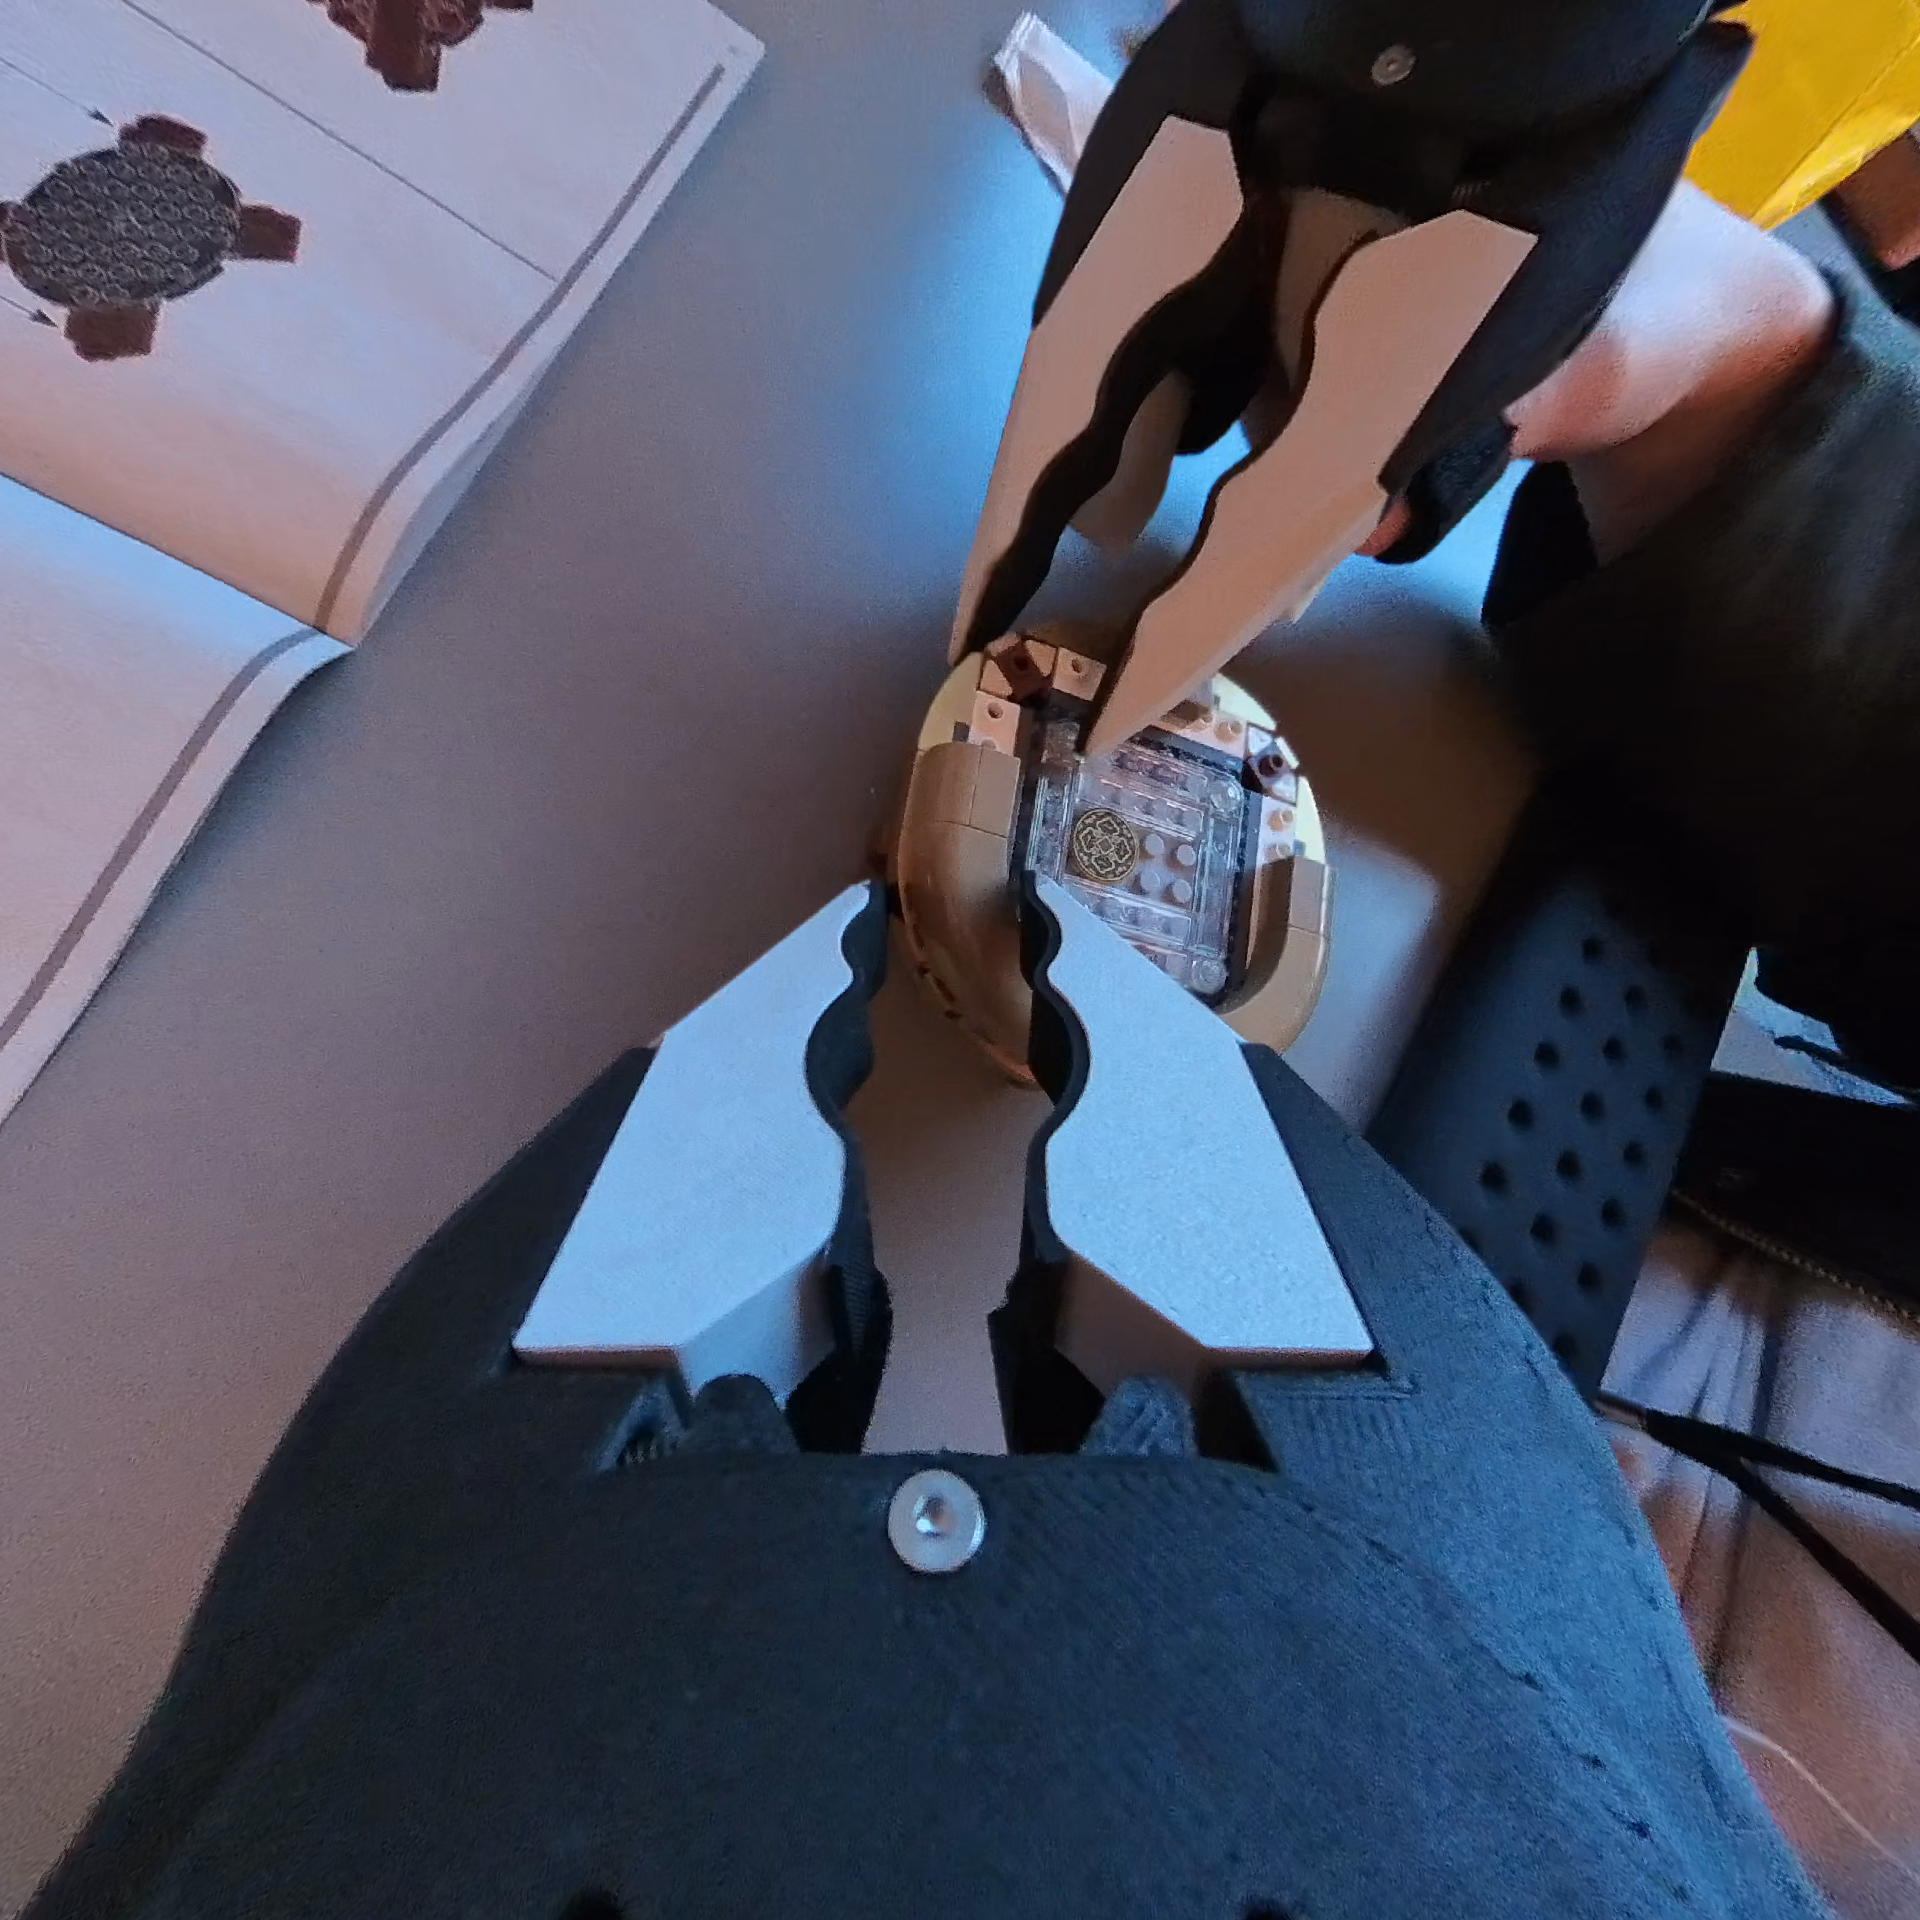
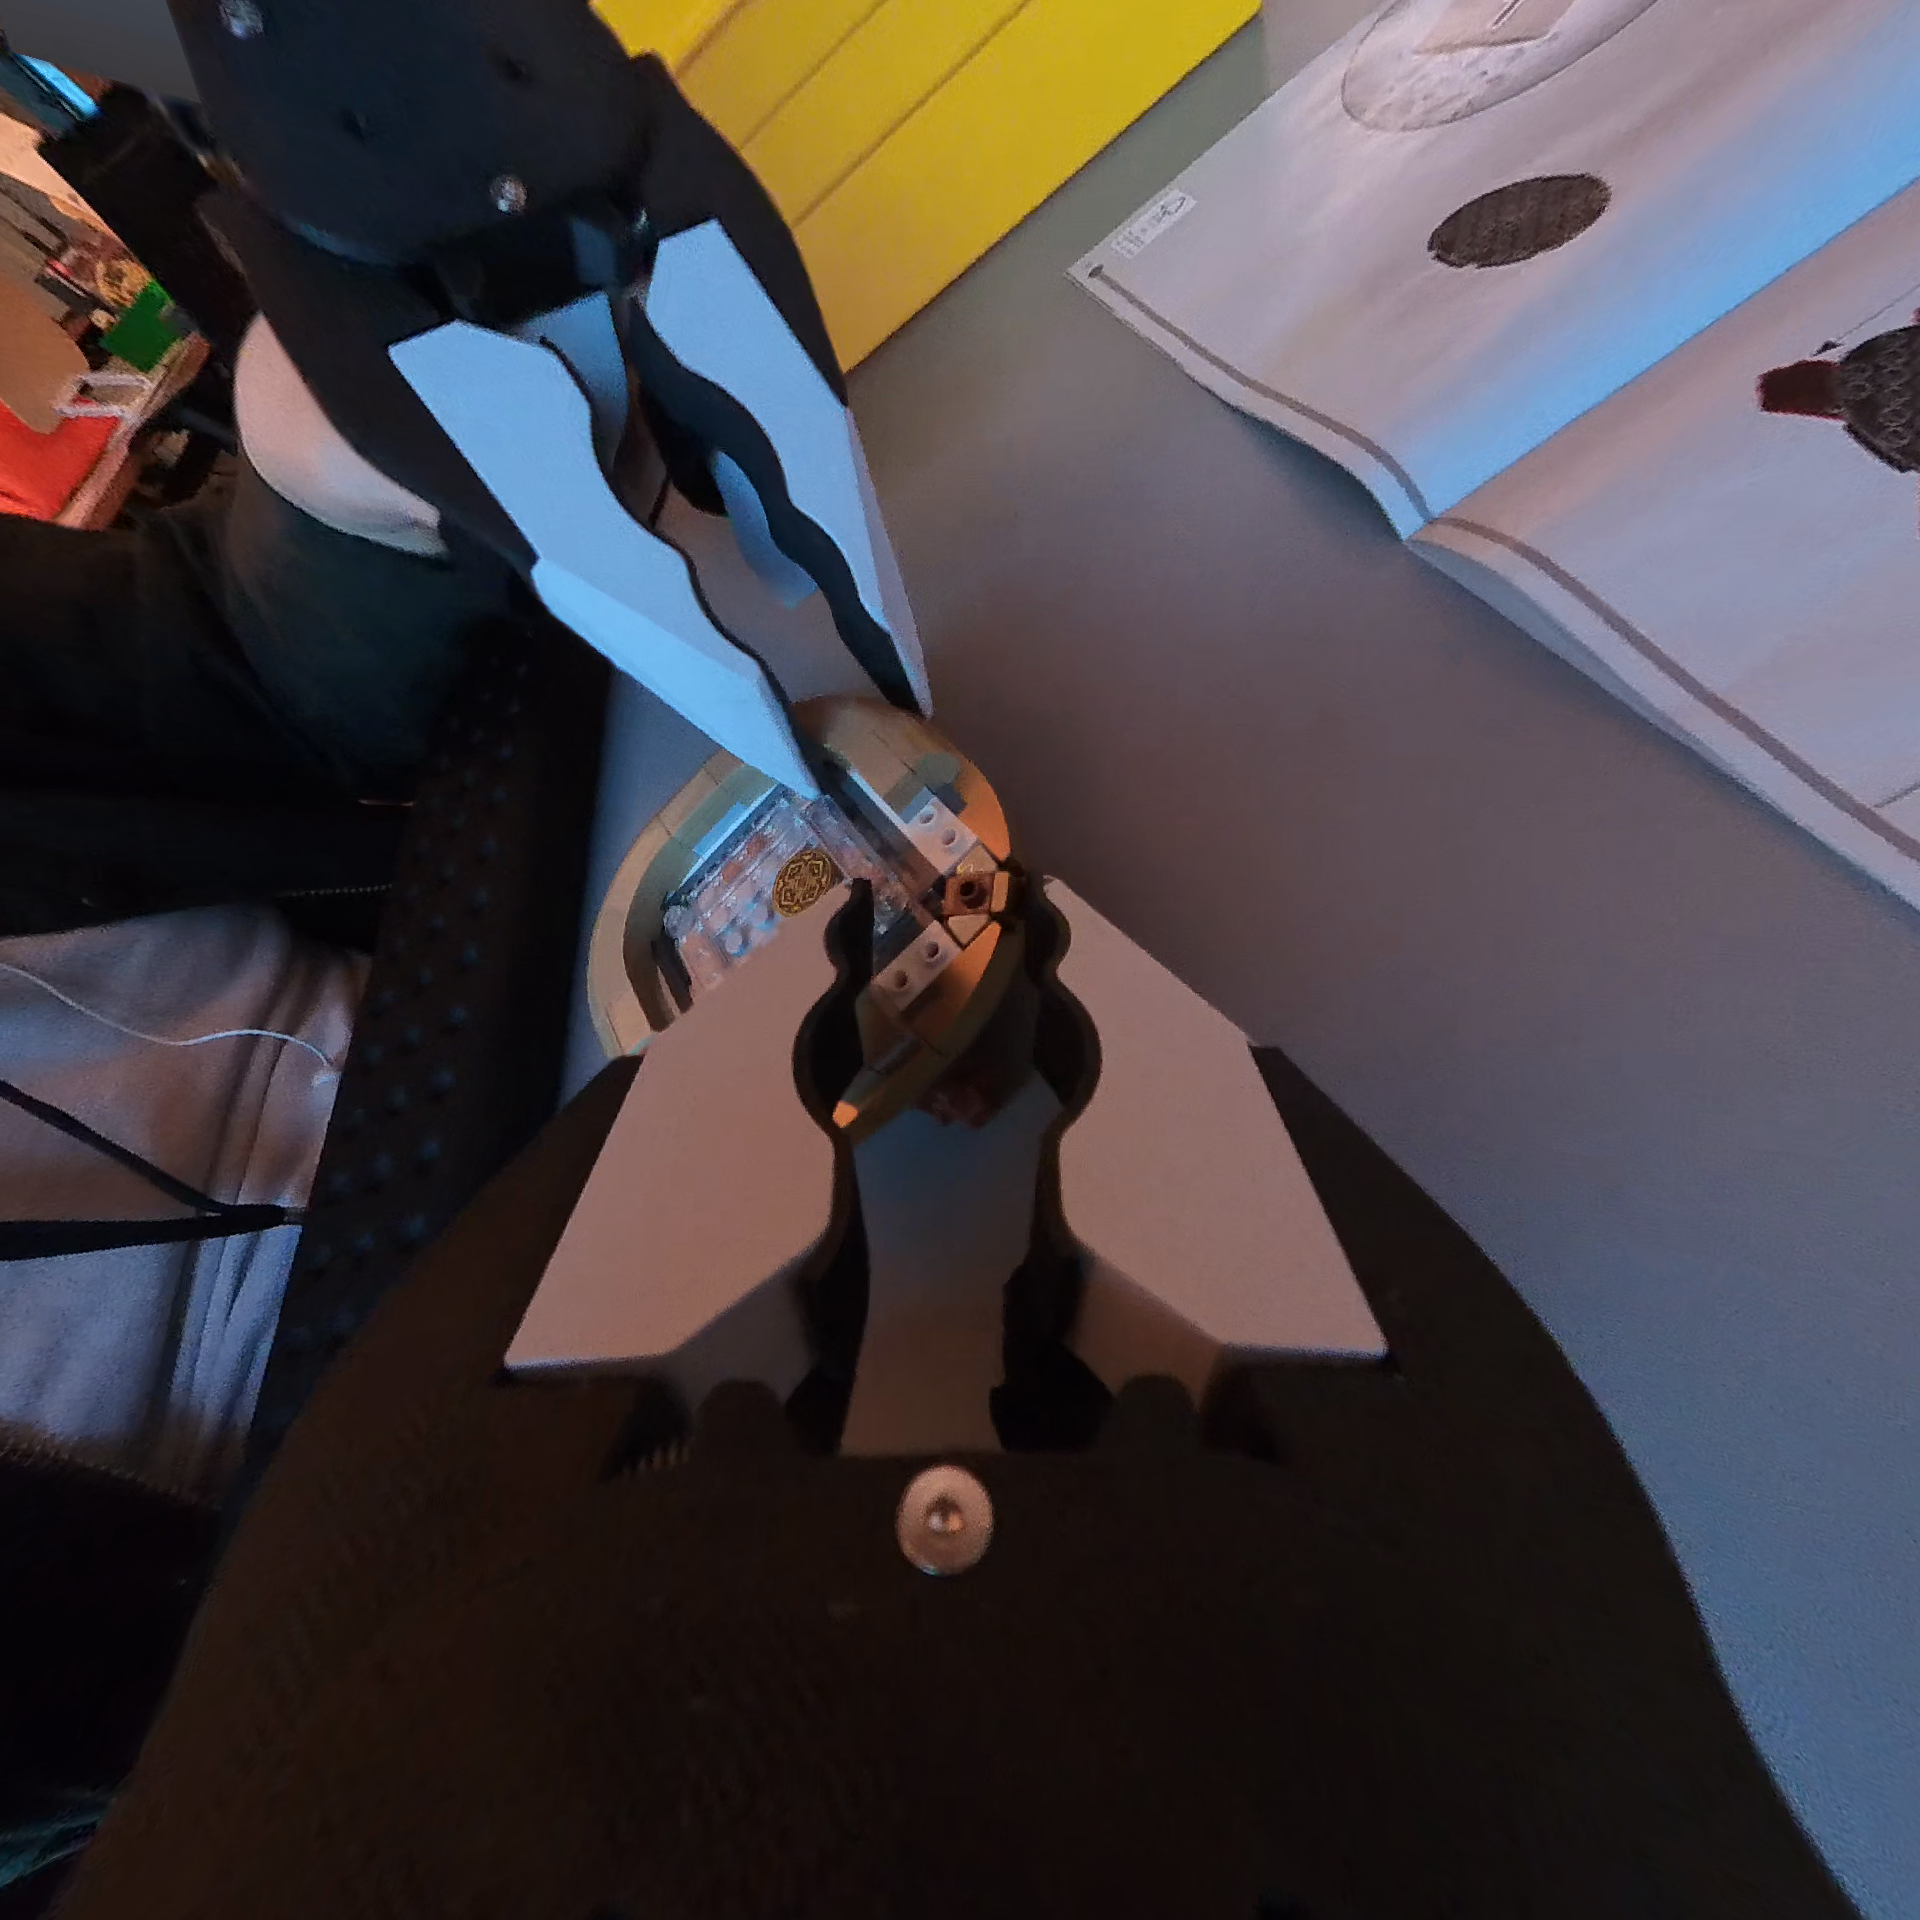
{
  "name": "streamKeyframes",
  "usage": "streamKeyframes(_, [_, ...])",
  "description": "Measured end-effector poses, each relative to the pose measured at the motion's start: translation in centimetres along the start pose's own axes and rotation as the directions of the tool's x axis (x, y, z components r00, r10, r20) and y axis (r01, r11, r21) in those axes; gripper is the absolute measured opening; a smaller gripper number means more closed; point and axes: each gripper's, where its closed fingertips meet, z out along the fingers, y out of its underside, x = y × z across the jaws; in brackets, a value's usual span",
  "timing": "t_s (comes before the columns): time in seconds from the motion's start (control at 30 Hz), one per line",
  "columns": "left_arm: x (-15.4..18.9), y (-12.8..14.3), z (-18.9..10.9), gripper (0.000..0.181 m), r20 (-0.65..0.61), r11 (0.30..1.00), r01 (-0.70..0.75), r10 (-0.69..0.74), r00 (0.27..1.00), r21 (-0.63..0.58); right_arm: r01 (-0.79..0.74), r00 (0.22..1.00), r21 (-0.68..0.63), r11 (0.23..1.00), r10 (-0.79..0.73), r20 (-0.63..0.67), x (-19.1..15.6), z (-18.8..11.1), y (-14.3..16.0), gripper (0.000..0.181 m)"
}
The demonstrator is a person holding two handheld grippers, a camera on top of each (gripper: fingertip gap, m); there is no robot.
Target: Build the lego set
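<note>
The left gripper [image 1: 951, 914] is clamping the tan curved wall of the round lego model [image 1: 1101, 852], one finger outside the shell and the other inside against the clear studded plate [image 1: 1132, 862]; the model is sitting on the grey table [image 1: 623, 831] near its edge. The right gripper [image 2: 940, 899] is straddling the opposite rim, its jaws closing around the small dark brown brick [image 2: 971, 891] set between white studded pieces, though whether the pads are actually pinching it is hard to tell. Judging by this, the step in hand is seating or adjusting that corner brick while the left gripper is steadying the build; the next move is likely calling for a straight downward press without tilting the shell. The left wrist view is showing the gold round emblem tile [image 1: 1103, 844] and the open instruction booklet [image 1: 312, 364] with its brown-lugged disc diagram, while the right wrist view alone is showing the brown brick's stud hole and the yellow box [image 2: 935, 135] beyond
</note>
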Motion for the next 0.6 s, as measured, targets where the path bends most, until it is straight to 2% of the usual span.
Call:
streamKeyframes(0.13, [-0.3, 0.5, -0.6, 0.022, 0.021, 0.997, -0.060, 0.062, 0.998, -0.051, 0.046, 0.998, -0.038, 0.998, -0.047, -0.038, -0.8, 0.7, 0.0, 0.028])
streamKeyframes(0.23, [-0.4, 0.6, -0.7, 0.021, 0.017, 0.995, -0.081, 0.082, 0.996, -0.060, 0.134, 0.990, 0.013, 0.991, -0.133, -0.053, -1.5, 1.2, -1.1, 0.051])
streamKeyframes(0.33, [-0.4, 0.7, -0.8, 0.022, 0.012, 0.994, -0.089, 0.090, 0.996, -0.067, 0.272, 0.959, 0.042, 0.961, -0.267, -0.090, -2.4, 1.4, -2.1, 0.046])
streamKeyframes(0.4, [-0.5, 0.9, -1.0, 0.022, 0.023, 0.992, -0.096, 0.098, 0.995, -0.078, 0.335, 0.941, 0.053, 0.941, -0.332, -0.061, -3.5, 1.5, -2.3, 0.025])
streamKeyframes(0.43, [-0.7, 1.0, -1.1, 0.025, 0.039, 0.991, -0.104, 0.108, 0.993, -0.082, 0.363, 0.931, 0.056, 0.930, -0.360, -0.052, -4.0, 1.6, -2.3, 0.022])
streamKeyframes(0.6, [-0.6, 0.9, -1.7, 0.030, 0.069, 0.991, -0.112, 0.117, 0.991, -0.069, 0.406, 0.914, -0.003, 0.914, -0.406, 0.000, -4.9, 2.5, -0.8, 0.030])
